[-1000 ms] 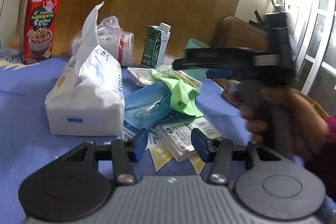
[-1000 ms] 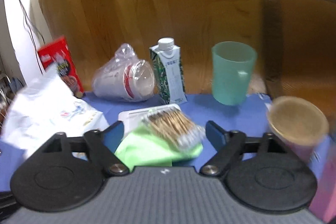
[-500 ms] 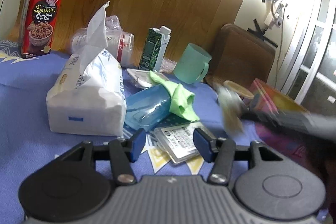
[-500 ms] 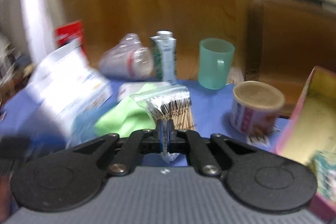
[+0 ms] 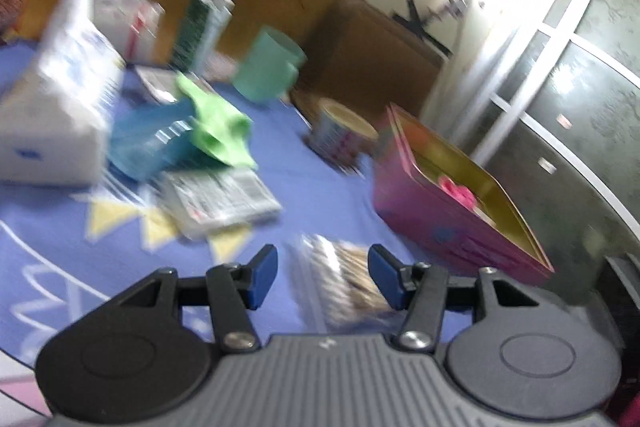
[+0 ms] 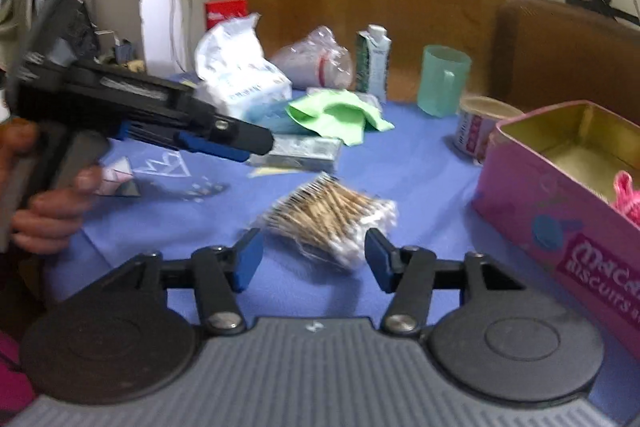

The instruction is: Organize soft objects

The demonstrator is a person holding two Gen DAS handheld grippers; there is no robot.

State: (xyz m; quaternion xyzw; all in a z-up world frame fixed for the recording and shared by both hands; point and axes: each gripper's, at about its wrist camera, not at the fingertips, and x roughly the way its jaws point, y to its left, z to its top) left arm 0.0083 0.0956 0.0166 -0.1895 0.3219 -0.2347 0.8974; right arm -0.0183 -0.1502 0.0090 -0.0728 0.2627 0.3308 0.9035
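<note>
The clear plastic bag of wooden cotton swabs (image 6: 330, 223) lies on the blue-clothed desk (image 6: 420, 167) beside the open pink biscuit tin (image 6: 560, 195), between both grippers' open, empty fingers (image 6: 250, 259), apparently awaiting a grasp and transfer into the tin.

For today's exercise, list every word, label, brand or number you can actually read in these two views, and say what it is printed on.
"BISCUITS": on the side of the pink tin, cut off by the frame; the word above it is cut short and unclear.
Red box: print too blurred to read.
Tissue pack: blue print too blurred.
Green carton: too small.
Flat labelled packet: print and barcode smeared by motion.
Round tub: illegible.
</note>
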